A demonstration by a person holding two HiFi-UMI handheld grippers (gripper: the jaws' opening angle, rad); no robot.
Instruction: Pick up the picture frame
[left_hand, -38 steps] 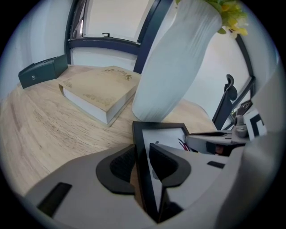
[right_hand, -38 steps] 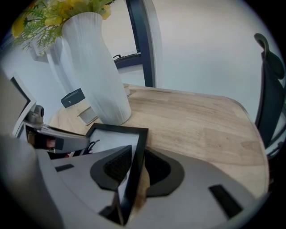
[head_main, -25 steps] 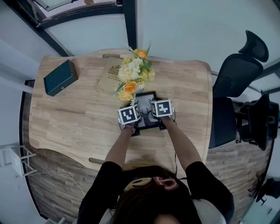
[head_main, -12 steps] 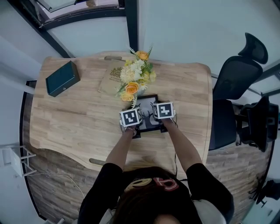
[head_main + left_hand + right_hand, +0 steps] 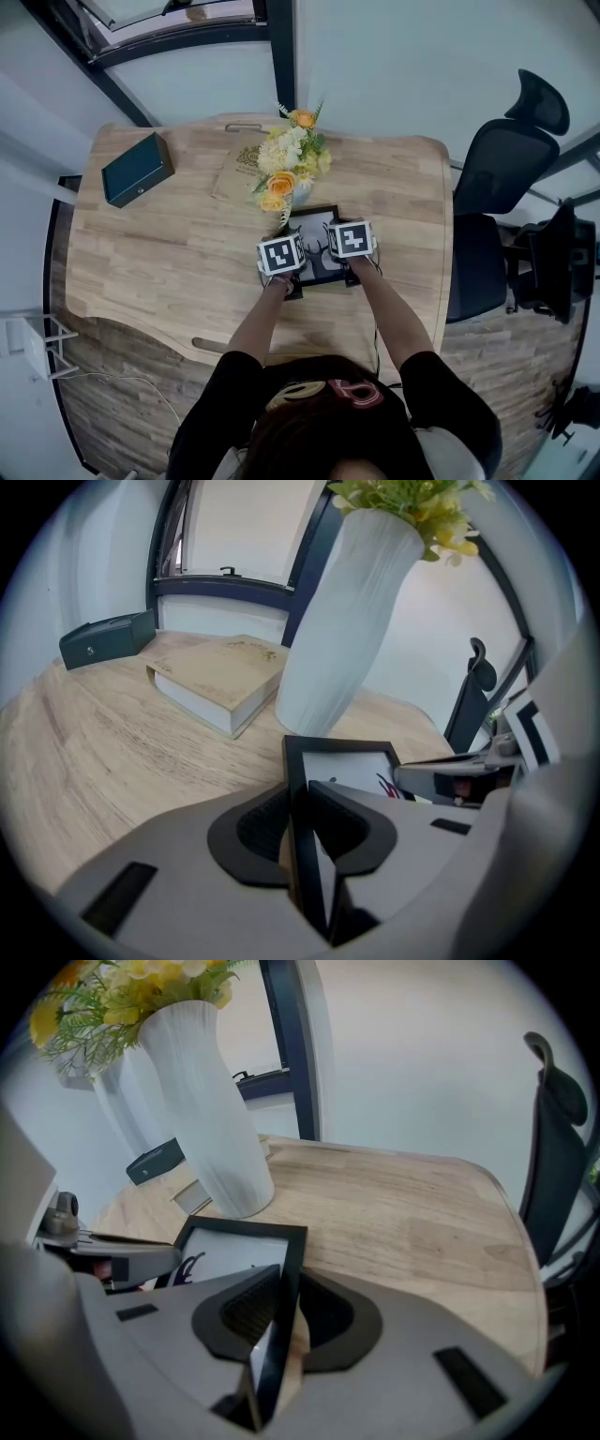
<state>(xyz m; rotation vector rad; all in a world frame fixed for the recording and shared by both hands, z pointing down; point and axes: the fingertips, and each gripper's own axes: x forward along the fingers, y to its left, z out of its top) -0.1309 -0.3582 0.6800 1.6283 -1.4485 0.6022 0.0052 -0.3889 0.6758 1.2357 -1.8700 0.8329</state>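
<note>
The left gripper (image 5: pixel 299 822) had its jaws partly closed, having just been drawing together, and its black pads (image 5: pixel 265 829) pressed on the left side rail of the picture frame (image 5: pixel 341 767), which ran up between them. The right gripper (image 5: pixel 281 1312) matched it on the other side: its jaws had just been closing too, and they clamped the frame's right side rail, with the black rail standing edge-on between the pads (image 5: pixel 249 1309). Each gripper showed in the other's view across the white picture with its dark drawing. From the head view the person's two forearms reached out side by side from the near edge, and the marker cubes covered the near part of the frame. The frame sat right of the middle of the wooden table (image 5: pixel 169 253); whether it was clear of the wood could not be told. Just beyond its far edge stood a white ribbed vase (image 5: pixel 347 621) of yellow and orange flowers (image 5: pixel 286 159). A tan book (image 5: pixel 220 672) lay just left of the vase, a dark green box (image 5: pixel 137 169) lay near the far left corner, and a black office chair (image 5: pixel 511 178) stood off the right end of the table.
</note>
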